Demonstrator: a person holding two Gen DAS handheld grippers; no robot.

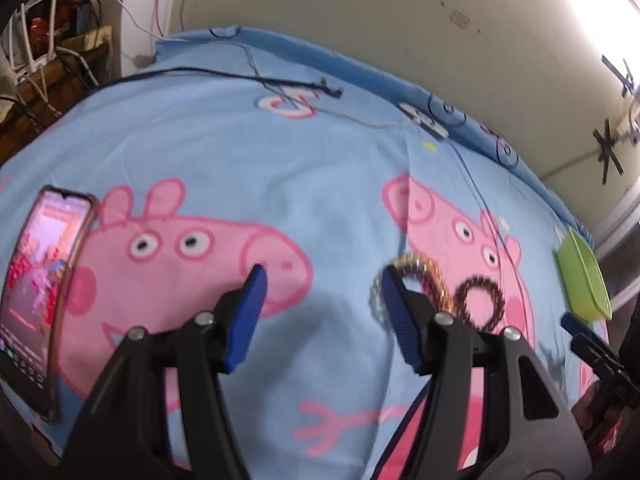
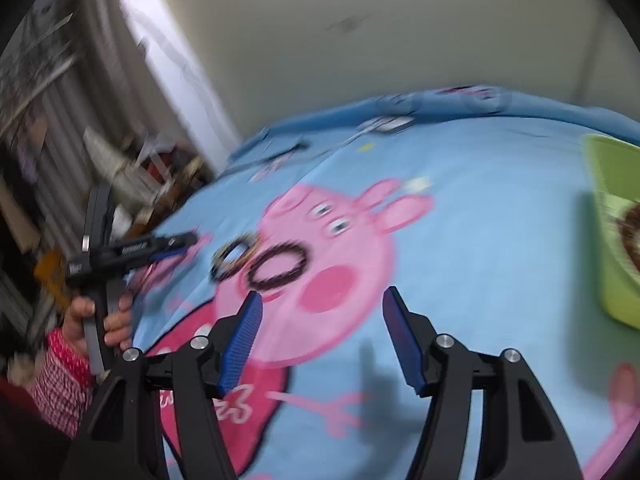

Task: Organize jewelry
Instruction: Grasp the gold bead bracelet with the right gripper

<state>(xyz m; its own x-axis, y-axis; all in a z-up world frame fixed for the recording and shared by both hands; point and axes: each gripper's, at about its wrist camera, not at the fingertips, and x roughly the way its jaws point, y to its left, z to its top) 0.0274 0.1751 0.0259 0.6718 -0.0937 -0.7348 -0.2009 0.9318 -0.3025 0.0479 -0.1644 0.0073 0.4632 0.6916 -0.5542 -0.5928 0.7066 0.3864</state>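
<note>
Light blue bedsheet [image 1: 200, 148] printed with pink cartoon pigs, white eyes with dark pupils, darker pink cheeks. Lime green tray [image 1: 586, 280] at the sheet's edge. Dark brown spiral hair tie [image 1: 482, 296] beside a gold and maroon spiral hair tie [image 1: 420, 270]. Royal blue ribbed pads [image 1: 250, 312] on black gripper frames. Rose-gold phone [image 1: 36, 296] showing a pink and red screen. Red and white checked sleeve [image 2: 60, 376]. Cream wall [image 1: 360, 12].

Both wrist views look down, near, over the bedsheet [image 1: 320, 184], sharing the hair ties [image 2: 276, 266].
</note>
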